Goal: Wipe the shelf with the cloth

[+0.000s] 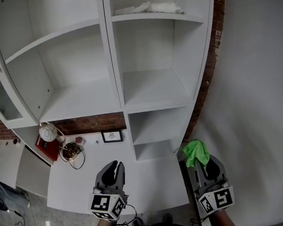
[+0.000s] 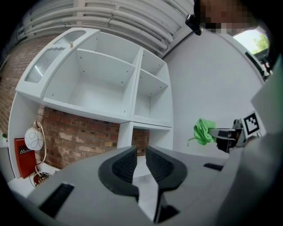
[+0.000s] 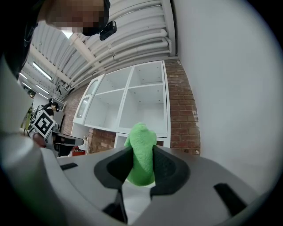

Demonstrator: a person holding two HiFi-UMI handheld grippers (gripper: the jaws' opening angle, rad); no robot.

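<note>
The right gripper [image 3: 140, 164] has its jaws closed on a bunched green cloth [image 3: 141, 150], pinching its lower part. The cloth's long axis runs along the jaws, and its rounded free end sticks out past the fingertips toward the white shelf [image 1: 120, 82]. In the head view the cloth [image 1: 195, 151] sits just off the shelf's lower right corner, not touching it. The left gripper [image 2: 141, 160] shows only a narrow gap between its jaws with nothing in it; it hangs below the shelf's middle upright. A small framed picture [image 1: 112, 136] stands under the shelf's left bay, against brick.
</note>
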